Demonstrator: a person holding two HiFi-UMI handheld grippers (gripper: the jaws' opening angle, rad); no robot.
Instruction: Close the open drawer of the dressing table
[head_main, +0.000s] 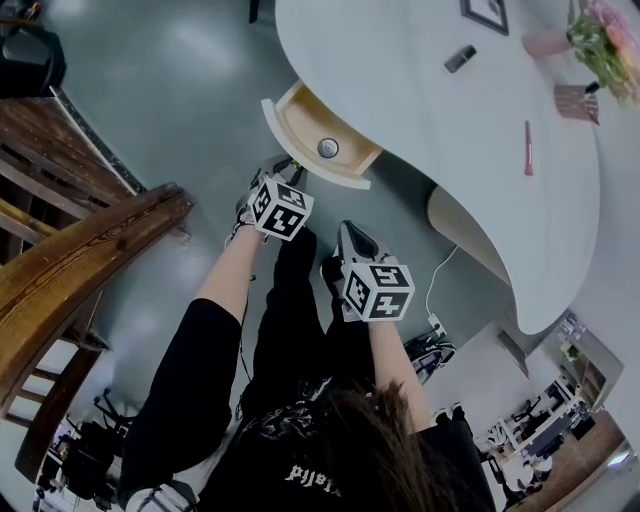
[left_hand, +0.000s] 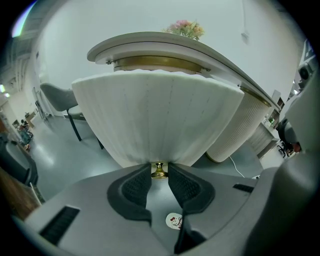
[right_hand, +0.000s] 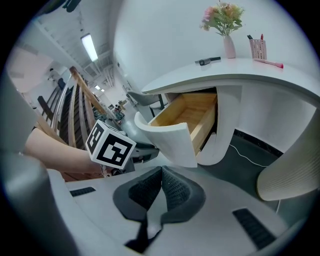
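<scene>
The white dressing table (head_main: 450, 120) has its wooden drawer (head_main: 318, 130) pulled out, with a small round thing (head_main: 328, 148) inside. In the left gripper view the drawer's ribbed white front (left_hand: 155, 115) fills the frame. My left gripper (left_hand: 159, 168) has its pads closed against the small brass knob (left_hand: 159, 172) at the front's lower edge. In the head view the left gripper (head_main: 286, 168) meets the drawer front. My right gripper (right_hand: 161, 172) hangs back from the drawer (right_hand: 185, 122), its pads touching with nothing between them; it shows in the head view (head_main: 347, 232) too.
A wooden stair railing (head_main: 90, 250) runs along the left. A chair (left_hand: 60, 97) stands beyond the table. On the tabletop are a flower vase (head_main: 600, 35), a pink holder (head_main: 575, 100) and a pink pen (head_main: 528, 148). A white cable (head_main: 438, 275) lies by the ribbed pedestal (left_hand: 240, 130).
</scene>
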